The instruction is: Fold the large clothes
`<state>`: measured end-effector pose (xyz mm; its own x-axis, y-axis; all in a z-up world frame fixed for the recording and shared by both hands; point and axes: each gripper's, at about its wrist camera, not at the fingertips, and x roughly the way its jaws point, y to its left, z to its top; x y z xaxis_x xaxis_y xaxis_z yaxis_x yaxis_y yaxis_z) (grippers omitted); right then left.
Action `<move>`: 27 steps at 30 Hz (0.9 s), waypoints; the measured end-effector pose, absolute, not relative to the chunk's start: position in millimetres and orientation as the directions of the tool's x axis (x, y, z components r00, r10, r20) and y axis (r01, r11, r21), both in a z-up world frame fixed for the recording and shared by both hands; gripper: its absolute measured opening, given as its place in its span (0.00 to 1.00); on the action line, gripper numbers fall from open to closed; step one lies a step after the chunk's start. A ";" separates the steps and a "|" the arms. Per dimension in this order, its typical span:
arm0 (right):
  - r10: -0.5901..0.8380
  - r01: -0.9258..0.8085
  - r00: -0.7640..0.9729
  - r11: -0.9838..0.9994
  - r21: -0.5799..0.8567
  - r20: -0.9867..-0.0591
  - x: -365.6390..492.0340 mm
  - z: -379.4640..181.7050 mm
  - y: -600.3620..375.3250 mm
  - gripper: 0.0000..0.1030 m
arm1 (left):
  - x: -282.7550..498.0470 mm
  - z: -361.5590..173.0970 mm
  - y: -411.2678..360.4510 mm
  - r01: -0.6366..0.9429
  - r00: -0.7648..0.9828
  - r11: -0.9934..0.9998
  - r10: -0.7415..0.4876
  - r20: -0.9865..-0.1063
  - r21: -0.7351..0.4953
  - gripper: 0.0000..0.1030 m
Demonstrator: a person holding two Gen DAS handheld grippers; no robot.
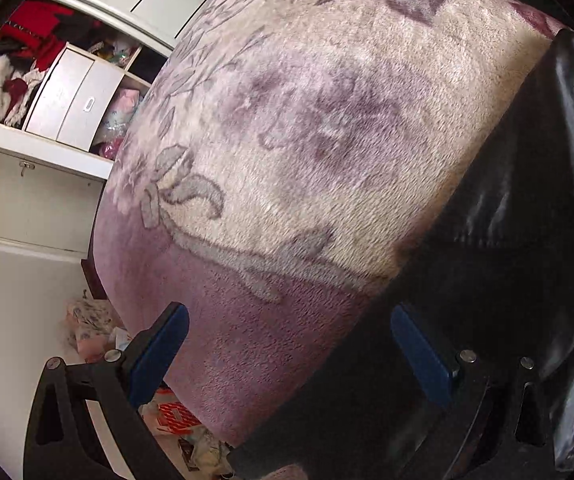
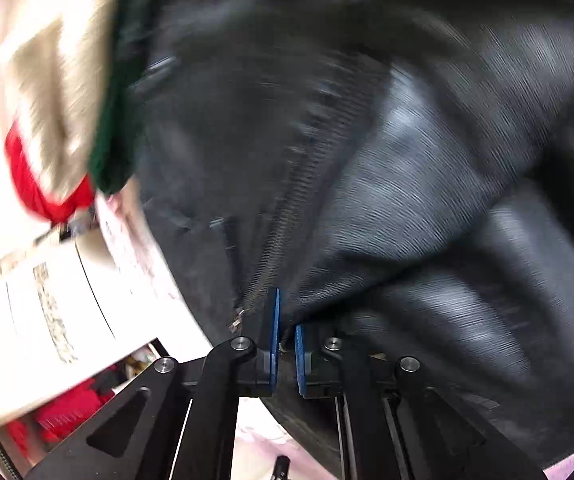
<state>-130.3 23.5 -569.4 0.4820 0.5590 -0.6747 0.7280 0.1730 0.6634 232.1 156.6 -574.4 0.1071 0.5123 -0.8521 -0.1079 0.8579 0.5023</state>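
On floral blanket, glossy black zippered jacket

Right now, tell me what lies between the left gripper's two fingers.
In the left wrist view, the open left gripper has only the purple floral blanket between its fingers; the black jacket lies at the right finger.

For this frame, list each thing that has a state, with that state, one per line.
left gripper: open, holding nothing, over the blanket.
right gripper: shut on the black jacket's edge by the zipper.
black jacket: crumpled, not folded; view blurred.
zipper: appears undone at the end near the gripper.
floral blanket: spread flat under the jacket.
wardrobe: open, clothes showing inside.
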 end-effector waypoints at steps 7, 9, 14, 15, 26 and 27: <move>0.634 0.663 0.253 0.436 0.608 -0.731 -170.5 -557.7 53.4 0.36 | 197.1 -563.1 194.4 -0.147 0.054 0.871 0.481 -0.875 0.470 1.00; 0.673 0.659 0.248 0.411 0.631 -0.697 -191.4 -549.4 42.0 0.49 | 181.4 -554.3 210.0 -0.191 0.040 0.888 0.433 -0.900 0.419 1.00; 0.582 0.566 0.158 0.608 0.556 -0.797 -255.4 -496.4 11.4 0.55 | 131.3 -549.4 252.9 -0.343 -0.011 0.903 0.272 -0.962 0.259 1.00; 0.563 0.546 0.131 0.646 0.533 -0.816 -278.2 -486.8 11.0 0.55 | 120.1 -553.9 261.0 -0.375 -0.023 0.900 0.230 -0.973 0.222 1.00; 0.557 0.511 0.017 0.709 0.486 -0.830 -465.6 -479.7 -8.9 0.55 | 59.1 -643.2 284.0 -0.595 -0.048 0.800 -0.131 -0.990 -0.077 0.91; 0.560 0.499 0.012 0.715 0.490 -0.829 -469.2 -478.3 -4.1 0.55 | 60.8 -641.8 281.9 -0.604 -0.013 0.791 -0.130 -0.991 -0.095 0.75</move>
